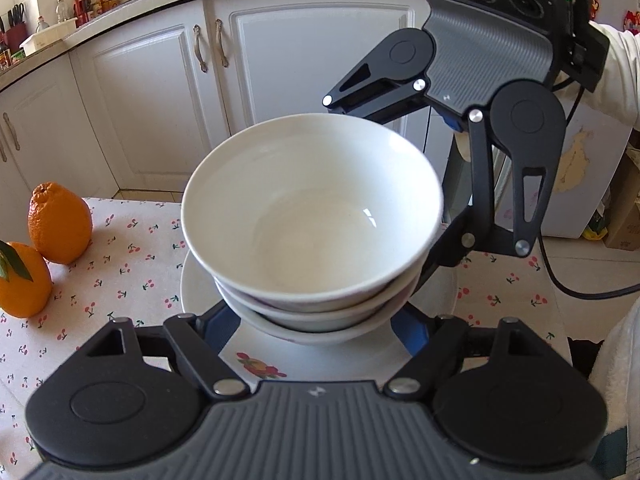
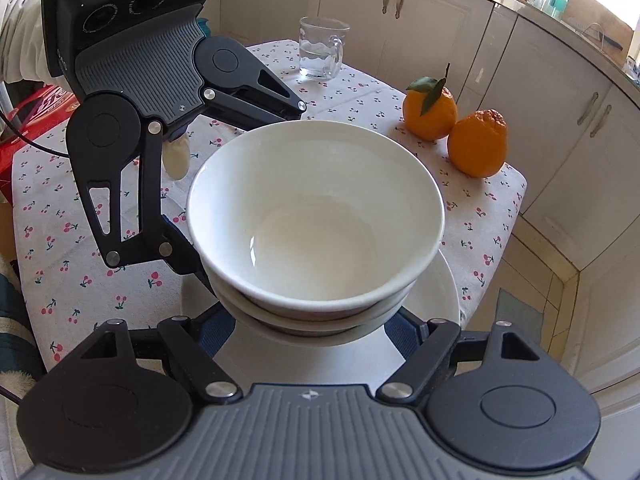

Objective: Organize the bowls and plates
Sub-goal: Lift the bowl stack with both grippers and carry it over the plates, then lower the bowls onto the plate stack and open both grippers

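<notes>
Three nested bowls (image 1: 312,216) ride on a plate (image 1: 352,360) over the bench (image 1: 120,280), my left gripper (image 1: 316,332) and right gripper (image 2: 312,332) jaws seemingly pinching the plate's opposite rims; next, I reckon, a level set-down.

Bowl stack (image 1: 312,216) hides both grippers' fingers; plate (image 2: 444,292) mostly covered; one orange (image 1: 20,280) cut off.

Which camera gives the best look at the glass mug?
The right wrist view. The glass mug stands there whole, handle included, on the cherry-print tablecloth behind the stacked bowls. The left wrist view does not show it at all.
</notes>
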A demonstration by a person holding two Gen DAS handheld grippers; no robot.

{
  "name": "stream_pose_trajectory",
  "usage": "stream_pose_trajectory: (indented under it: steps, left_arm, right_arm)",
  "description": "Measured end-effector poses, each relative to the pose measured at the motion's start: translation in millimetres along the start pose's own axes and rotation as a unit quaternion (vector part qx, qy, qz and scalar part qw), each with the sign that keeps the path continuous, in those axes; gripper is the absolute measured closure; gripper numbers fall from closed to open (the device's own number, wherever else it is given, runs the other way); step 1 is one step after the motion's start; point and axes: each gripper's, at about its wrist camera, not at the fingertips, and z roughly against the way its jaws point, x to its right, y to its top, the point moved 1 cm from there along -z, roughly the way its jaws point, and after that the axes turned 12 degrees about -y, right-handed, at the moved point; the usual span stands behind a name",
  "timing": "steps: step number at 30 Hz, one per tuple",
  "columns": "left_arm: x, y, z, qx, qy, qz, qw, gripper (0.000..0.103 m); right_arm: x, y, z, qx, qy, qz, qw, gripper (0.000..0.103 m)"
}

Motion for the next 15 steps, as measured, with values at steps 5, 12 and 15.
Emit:
stream_pose_trajectory:
  steps: [5, 12, 15]
  left_arm:
    - [-3.6, 1.2, -2.8, 0.001, -0.005, 0.004, 1.0000, 0.022]
    - [-5.7, 2.8, -5.2, 0.004, -0.012, 0.007, 0.9999, 0.022]
    - [-6.4, 2.6, -5.7, 0.005, -0.012, 0.011, 0.9999, 0.022]
  right_arm:
    - [4.2, -1.4, -2.5, 0.000, 0.006, -0.010, 1.000, 0.018]
    - [9.7, -4.6, -4.3, -0.005, 0.013, -0.023, 1.000, 0.018]
    - [12.1, -5.6, -5.4, -0.007, 0.016, -0.029, 0.999, 0.018]
